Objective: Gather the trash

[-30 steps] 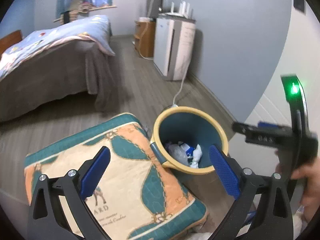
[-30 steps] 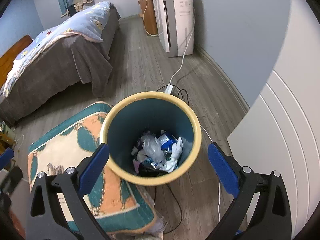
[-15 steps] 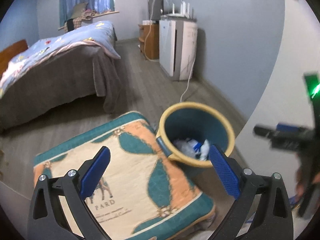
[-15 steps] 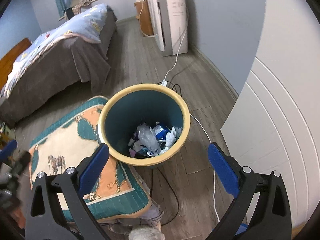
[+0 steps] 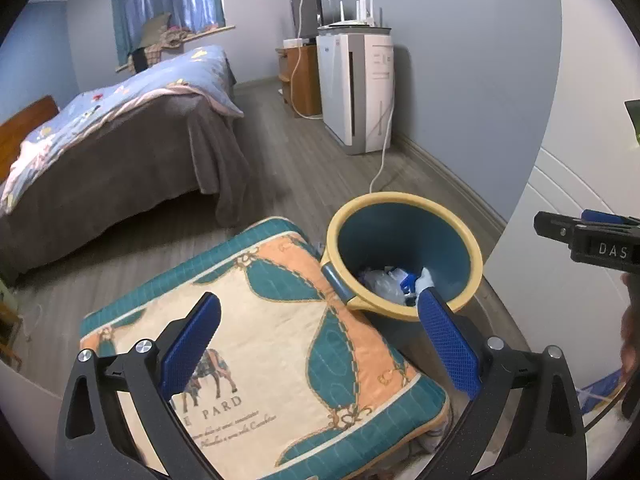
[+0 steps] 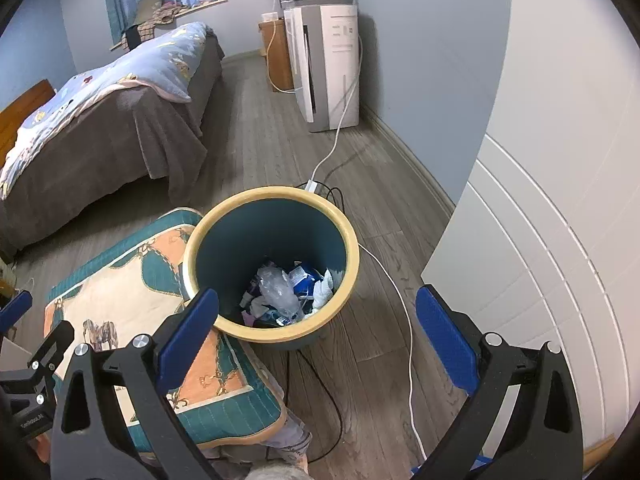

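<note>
A teal waste bin with a yellow rim [image 6: 340, 224] stands on the wood floor, also in the left wrist view [image 5: 476, 248]. Crumpled plastic, paper and wrappers [image 6: 288, 288] lie in its bottom. My right gripper [image 6: 316, 332] is open and empty, above and in front of the bin. My left gripper [image 5: 320, 340] is open and empty, above a patterned cushion [image 5: 272, 336] that touches the bin's left side. The right gripper's body shows at the left wrist view's right edge [image 5: 592, 240].
A bed with a grey cover [image 5: 120, 152] stands to the left. A white air purifier [image 6: 332, 64] stands against the blue wall. White and black cables [image 6: 400, 320] run across the floor by the bin. A white panelled door [image 6: 540, 240] is on the right.
Both grippers have pulled back and up from the bin, so it appears smaller and farther. Both stay open and empty. The bin's contents look unchanged.
</note>
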Tool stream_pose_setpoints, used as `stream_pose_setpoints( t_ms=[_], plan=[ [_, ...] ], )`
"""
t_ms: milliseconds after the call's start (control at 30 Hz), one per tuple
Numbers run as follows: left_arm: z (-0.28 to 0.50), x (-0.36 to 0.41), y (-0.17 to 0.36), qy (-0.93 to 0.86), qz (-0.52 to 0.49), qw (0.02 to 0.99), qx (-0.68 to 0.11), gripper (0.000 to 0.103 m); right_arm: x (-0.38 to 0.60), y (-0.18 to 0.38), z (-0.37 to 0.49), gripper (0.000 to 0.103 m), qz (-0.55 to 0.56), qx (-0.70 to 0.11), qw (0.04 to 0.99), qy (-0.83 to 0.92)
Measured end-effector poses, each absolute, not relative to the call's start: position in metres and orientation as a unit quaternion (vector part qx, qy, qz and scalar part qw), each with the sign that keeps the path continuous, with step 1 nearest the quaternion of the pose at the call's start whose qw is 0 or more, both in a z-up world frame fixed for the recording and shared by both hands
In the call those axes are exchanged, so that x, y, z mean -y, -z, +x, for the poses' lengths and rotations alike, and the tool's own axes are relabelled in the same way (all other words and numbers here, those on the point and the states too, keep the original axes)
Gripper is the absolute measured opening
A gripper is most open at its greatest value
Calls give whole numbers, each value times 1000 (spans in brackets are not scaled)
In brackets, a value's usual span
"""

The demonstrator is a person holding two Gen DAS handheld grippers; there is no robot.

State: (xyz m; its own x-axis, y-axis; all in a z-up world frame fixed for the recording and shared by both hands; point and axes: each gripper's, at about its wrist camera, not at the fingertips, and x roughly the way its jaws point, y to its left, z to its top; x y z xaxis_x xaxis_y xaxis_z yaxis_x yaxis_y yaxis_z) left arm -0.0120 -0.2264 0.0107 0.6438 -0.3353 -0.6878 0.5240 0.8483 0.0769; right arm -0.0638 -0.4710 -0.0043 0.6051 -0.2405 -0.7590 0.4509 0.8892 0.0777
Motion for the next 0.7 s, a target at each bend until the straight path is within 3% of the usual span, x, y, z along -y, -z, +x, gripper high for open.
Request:
stream_pose_setpoints(
  t_ms=[700],
  plan=[
    [-13, 220, -17, 238, 127, 898, -348, 98, 456, -1, -58, 97, 97, -401, 889, 196]
  ],
)
